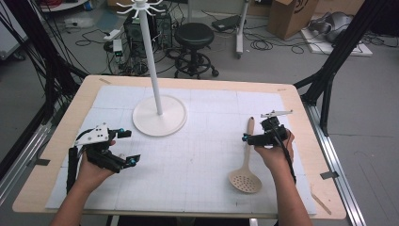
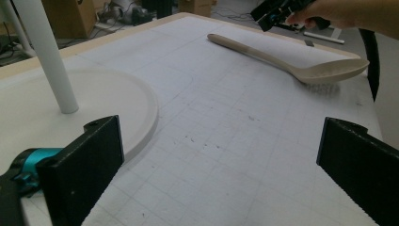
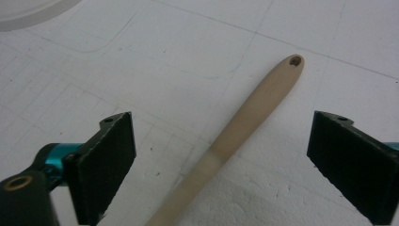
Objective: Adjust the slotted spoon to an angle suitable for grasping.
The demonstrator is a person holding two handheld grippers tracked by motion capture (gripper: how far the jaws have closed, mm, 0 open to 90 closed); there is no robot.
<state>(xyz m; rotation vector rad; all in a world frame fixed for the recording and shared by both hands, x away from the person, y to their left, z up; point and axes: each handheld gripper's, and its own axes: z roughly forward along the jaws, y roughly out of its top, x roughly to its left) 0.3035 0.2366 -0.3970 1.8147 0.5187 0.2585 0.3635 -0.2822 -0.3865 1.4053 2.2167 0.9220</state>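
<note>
Hands at the near edge of the table (image 1: pixel 56 155), 1 gripper in each, with a beige slotted spoon (image 1: pixel 246 160) lying flat on the white grid mat (image 1: pixel 207 155) at your right side. Your right gripper (image 1: pixel 246 138) hovers over the spoon's handle, jaws spread wide and gripping nothing; in the right gripper view the handle (image 3: pixel 244 127) runs up between the 2 black pads without touching either, its hanging hole (image 3: pixel 295 60) at the far tip. The spoon's long axis points away from you: perforated bowl (image 1: pixel 245 181) nearest your body, handle end farthest. That axis crosses the line between the jaws, so a straight drop and a squeeze looks like the move ahead, and your right hand is plainly the nearer one. Your right wrist is bent inward, the gripper aimed across the table toward your left. Your left gripper (image 1: pixel 132 147) waits well apart from the spoon, jaws likewise wide open and empty, hand resting low near the mat. Farther out stands the white rack (image 1: pixel 151 56), its round base (image 1: pixel 159 116) on the mat between the 2 grippers and its hooks (image 1: pixel 140 6) high on the pole.
</note>
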